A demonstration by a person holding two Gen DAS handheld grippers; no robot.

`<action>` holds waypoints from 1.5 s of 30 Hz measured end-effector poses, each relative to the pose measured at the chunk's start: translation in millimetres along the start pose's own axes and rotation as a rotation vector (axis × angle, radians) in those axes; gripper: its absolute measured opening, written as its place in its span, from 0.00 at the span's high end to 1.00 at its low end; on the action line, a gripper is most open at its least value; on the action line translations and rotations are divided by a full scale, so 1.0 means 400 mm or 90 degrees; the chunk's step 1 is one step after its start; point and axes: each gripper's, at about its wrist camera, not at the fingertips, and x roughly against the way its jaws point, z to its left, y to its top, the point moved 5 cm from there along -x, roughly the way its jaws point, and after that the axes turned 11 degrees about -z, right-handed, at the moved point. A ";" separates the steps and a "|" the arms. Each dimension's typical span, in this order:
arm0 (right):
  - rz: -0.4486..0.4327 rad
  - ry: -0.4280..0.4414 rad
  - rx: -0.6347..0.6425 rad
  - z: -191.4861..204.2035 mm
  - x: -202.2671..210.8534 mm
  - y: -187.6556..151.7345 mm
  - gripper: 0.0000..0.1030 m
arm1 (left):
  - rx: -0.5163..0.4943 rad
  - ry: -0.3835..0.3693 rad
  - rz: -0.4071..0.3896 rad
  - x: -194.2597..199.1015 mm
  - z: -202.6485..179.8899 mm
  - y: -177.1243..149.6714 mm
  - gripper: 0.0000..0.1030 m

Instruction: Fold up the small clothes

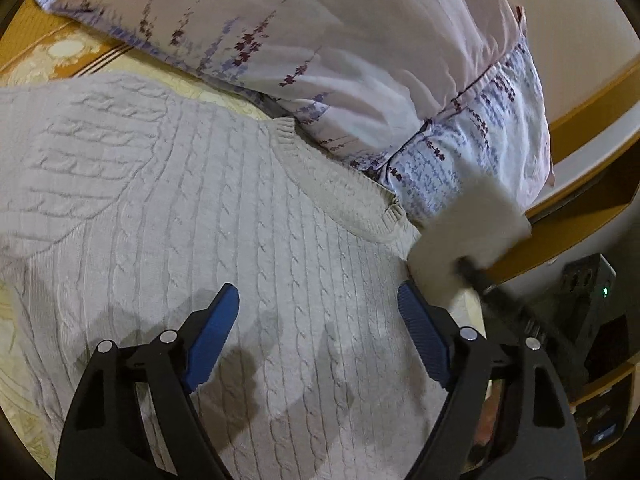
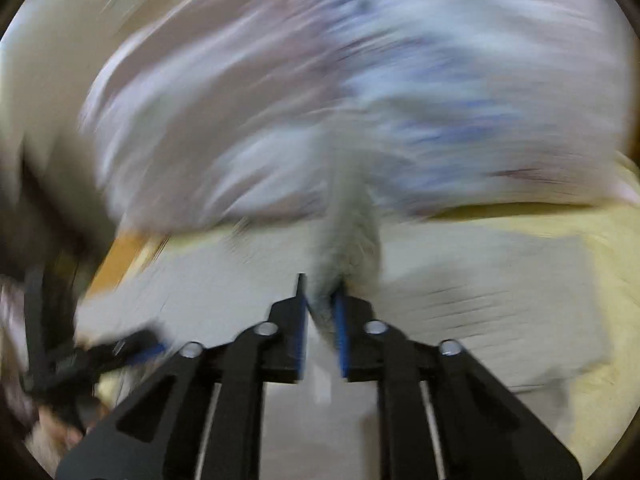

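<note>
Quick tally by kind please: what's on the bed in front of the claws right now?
Cable-knit sweaters: 1, light grey
Floral pillows: 1
Yellow patterned bedcovers: 1
Claws: 2, left claw open above the sweater, right claw shut on a fold of knit
Total: 5

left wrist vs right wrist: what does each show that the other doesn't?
Left wrist only: sharp cable-knit sweater spread flat, its ribbed hem, and the left gripper open above it, nothing between the pads. Right wrist only: the right gripper shut on a bunched strip of grey knit, heavily blurred. Both: the floral pillow behind and the yellow bedcover.
</note>
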 end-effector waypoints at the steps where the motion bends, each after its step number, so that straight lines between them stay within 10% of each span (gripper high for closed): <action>1: 0.023 0.022 0.021 0.034 -0.023 -0.021 0.70 | 0.008 -0.002 0.001 -0.001 0.006 -0.002 0.20; 5: 0.050 0.057 0.004 0.038 -0.026 -0.069 0.51 | 0.029 -0.003 0.012 -0.012 0.015 -0.011 0.20; 17: -0.077 -0.060 -0.265 -0.340 0.220 -0.058 0.48 | 0.060 -0.027 0.097 -0.106 -0.063 -0.075 0.46; 26: -0.147 -0.126 -0.345 -0.497 0.340 -0.073 0.48 | 0.061 -0.023 0.083 -0.176 -0.080 -0.064 0.93; 33: -0.136 -0.124 -0.310 -0.477 0.320 -0.075 0.48 | -0.009 0.010 -0.005 -0.082 -0.060 0.077 0.94; 45: 0.046 -0.176 -0.042 -0.270 0.037 -0.113 0.40 | -0.033 0.109 0.029 -0.096 0.056 0.058 0.91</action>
